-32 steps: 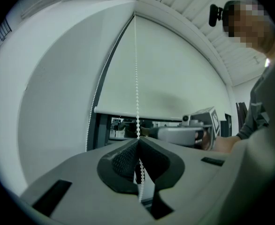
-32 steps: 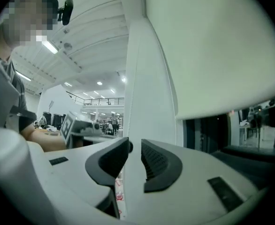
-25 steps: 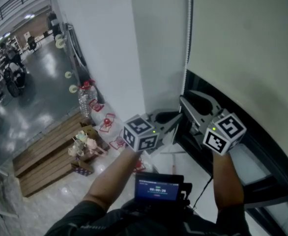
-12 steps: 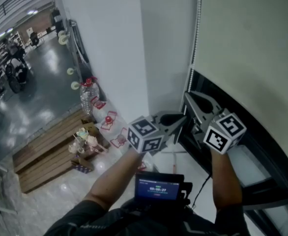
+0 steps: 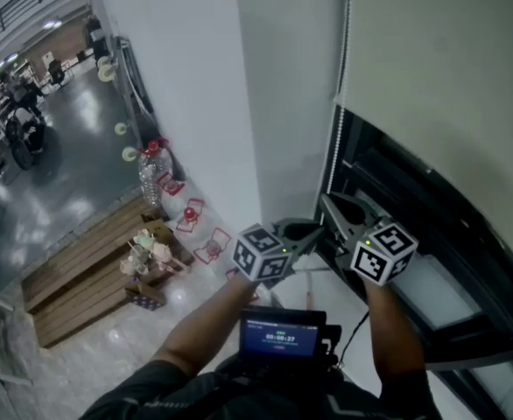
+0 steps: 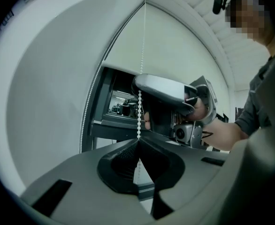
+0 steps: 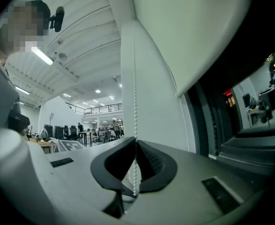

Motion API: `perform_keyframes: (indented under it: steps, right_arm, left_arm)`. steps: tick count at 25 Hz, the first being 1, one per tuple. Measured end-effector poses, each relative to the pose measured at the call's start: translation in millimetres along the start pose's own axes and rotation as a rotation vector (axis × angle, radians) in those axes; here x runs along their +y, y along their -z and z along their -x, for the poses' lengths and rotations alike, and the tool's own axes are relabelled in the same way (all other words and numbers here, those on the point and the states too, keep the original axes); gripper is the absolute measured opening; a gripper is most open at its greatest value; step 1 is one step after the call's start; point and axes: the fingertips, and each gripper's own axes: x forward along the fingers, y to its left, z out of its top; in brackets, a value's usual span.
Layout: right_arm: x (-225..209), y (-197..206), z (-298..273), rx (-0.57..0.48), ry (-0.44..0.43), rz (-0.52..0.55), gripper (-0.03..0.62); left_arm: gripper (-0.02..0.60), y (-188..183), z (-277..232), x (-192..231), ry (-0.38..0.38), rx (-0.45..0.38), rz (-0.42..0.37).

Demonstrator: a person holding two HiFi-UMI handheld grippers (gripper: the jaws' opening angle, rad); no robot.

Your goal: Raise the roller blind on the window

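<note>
The cream roller blind (image 5: pixel 449 68) hangs over the dark window (image 5: pixel 388 191); its bottom edge runs slantwise, with glass showing below it. The white bead chain (image 5: pixel 340 77) drops along the blind's left edge. My left gripper (image 5: pixel 316 232) is shut on one strand of the chain (image 6: pixel 139 111), which enters the closed jaws. My right gripper (image 5: pixel 328 204) is shut on the other strand (image 7: pixel 134 88) just beside and above the left one. In the left gripper view the right gripper (image 6: pixel 172 95) sits close behind the chain. The blind (image 7: pixel 189 27) fills the upper right of the right gripper view.
A white wall column (image 5: pixel 204 86) stands left of the window. Far below on the floor are a water bottle (image 5: pixel 153 175), wooden pallets (image 5: pixel 81 278) and small red stands (image 5: pixel 191 217). A screen device (image 5: pixel 283 332) sits at my chest.
My right gripper has shut on the chain. Both grippers have moved down with it, and the blind's bottom edge sits higher against the window.
</note>
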Motion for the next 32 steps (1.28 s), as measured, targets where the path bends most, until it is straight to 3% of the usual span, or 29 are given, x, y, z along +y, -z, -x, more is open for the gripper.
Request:
perform_keyframes:
  steps: [5, 9, 12, 16, 22, 26, 30, 32]
  right_arm:
    - [1, 1, 3, -0.004, -0.006, -0.008, 0.005]
    - [1, 2, 5, -0.005, -0.008, -0.013, 0.005]
    - [3, 0, 6, -0.011, -0.012, -0.012, 0.005]
    - [8, 0, 7, -0.011, -0.015, -0.028, 0.005]
    - [12, 4, 4, -0.014, -0.043, -0.020, 0.003]
    - [11, 4, 5, -0.015, -0.042, -0.019, 0.001]
    - [11, 5, 6, -0.012, -0.042, -0.019, 0.000]
    - [12, 4, 7, -0.015, -0.044, -0.019, 0.001]
  left_arm:
    - [-0.003, 1, 1, -4, -0.010, -0.050, -0.002]
    - [-0.002, 1, 10, 3, -0.047, -0.095, 0.039]
    - [0.056, -7, 27, 9, -0.078, -0.081, 0.045]
    - [0.072, -55, 59, 9, -0.087, -0.194, 0.050]
    - [0.074, -140, 64, -15, -0.020, -0.319, -0.031]
    - [0.074, -169, 48, -20, -0.019, -0.293, -0.128]
    - [0.073, -182, 28, -17, -0.042, -0.253, -0.176]
    - [0.012, -183, 24, -17, -0.053, -0.233, -0.188]
